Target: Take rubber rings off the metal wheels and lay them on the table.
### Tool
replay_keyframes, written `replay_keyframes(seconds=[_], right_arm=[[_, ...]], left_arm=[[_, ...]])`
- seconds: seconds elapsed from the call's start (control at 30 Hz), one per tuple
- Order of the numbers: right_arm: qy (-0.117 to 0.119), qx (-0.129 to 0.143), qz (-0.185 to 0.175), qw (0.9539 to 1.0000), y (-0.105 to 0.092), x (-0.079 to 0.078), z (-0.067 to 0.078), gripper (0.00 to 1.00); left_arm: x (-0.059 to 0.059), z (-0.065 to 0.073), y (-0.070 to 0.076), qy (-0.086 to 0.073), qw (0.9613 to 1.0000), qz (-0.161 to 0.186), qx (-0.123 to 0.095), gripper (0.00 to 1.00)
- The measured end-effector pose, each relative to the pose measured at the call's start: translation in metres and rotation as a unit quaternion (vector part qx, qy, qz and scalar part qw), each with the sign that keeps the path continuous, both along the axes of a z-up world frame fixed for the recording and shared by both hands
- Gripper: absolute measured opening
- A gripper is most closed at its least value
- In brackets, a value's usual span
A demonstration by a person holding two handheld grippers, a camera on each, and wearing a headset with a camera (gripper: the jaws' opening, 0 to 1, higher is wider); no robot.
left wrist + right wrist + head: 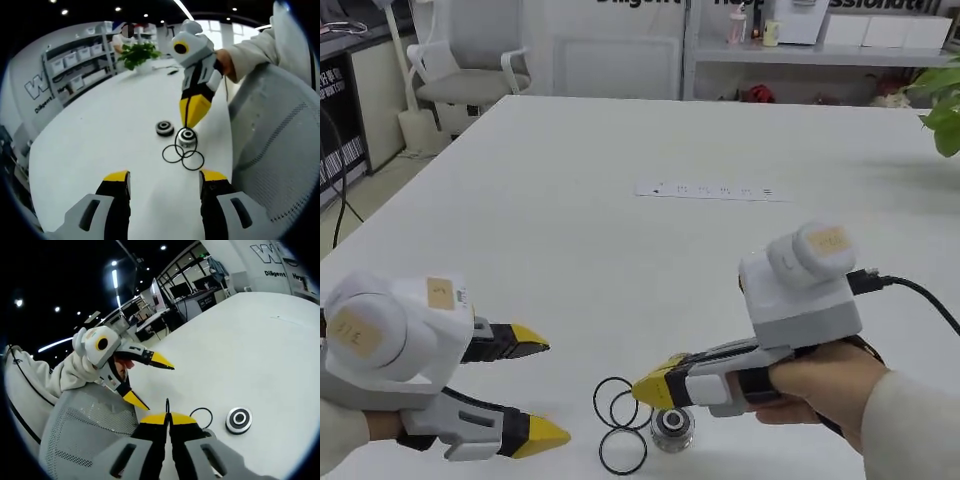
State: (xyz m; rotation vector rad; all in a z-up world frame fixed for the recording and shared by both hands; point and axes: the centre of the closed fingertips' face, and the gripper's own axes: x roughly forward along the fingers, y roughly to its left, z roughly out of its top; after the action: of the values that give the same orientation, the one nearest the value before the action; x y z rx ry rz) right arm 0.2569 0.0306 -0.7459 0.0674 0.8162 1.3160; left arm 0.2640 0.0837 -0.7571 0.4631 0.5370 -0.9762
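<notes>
Right gripper [650,388] pinched shut on thin black rubber ring [167,407], right over small round metal wheel [672,425]. Left gripper [542,388] wide open, empty. Suggest: lift ring clear slowly, lay it on white surface [620,200] beside loose black rings [623,450]

table [620,200] plain white. rubber rings [620,427] thin, black. metal wheel [672,427] shiny silver, dark centre; second wheel [165,128] black rim, silver middle. left gripper [552,390] and right gripper [645,388] both white-grey bodies, black jaws, yellow tips, tan stickers. plant [945,100] green.
</notes>
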Motion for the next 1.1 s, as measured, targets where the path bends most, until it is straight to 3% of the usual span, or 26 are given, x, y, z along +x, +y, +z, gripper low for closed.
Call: replay_keyframes(seconds=[0.33,0.53,0.83,1.1], right_arm=[[-0.011,-0.034,0.026,0.9990,0.006,-0.013,-0.020,0.00],[-0.016,-0.044,0.023,0.9986,0.009,-0.015,-0.030,0.00],[-0.047,-0.068,0.040,0.9957,0.010,-0.019,-0.039,0.00],[-0.064,-0.077,0.031,0.9945,0.006,-0.011,-0.041,0.00]], left_arm=[[-0.004,-0.004,-0.002,0.010,0.9999,-0.008,0.004,0.56],[-0.006,-0.006,-0.003,0.014,0.9998,-0.013,0.008,0.56],[-0.009,-0.008,-0.004,0.018,0.9996,-0.018,0.012,0.56],[-0.010,-0.009,-0.006,0.020,0.9995,-0.020,0.012,0.56]])
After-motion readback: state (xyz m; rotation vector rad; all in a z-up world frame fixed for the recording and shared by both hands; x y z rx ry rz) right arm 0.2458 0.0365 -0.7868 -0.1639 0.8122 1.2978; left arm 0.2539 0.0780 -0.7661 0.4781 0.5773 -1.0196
